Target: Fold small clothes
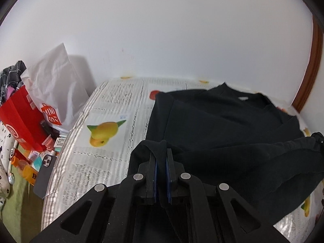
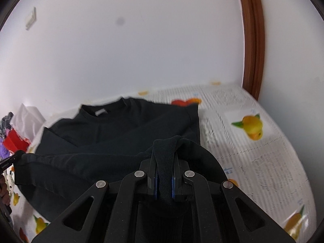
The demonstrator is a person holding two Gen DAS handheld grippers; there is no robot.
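Black sweater (image 1: 222, 121) collar toward wall, hem lifted — both grippers (image 1: 161, 156) (image 2: 165, 160) pinching

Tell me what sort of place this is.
Probably a lived-in room at home, not a lab. A black shirt lies on a fruit-print tablecloth against a white wall, with shopping bags and a phone piled beside it, and wooden door trim.

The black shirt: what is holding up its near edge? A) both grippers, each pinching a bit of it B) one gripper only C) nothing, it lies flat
A: the left gripper and the right gripper each have a fold of the black shirt pinched between their fingers.
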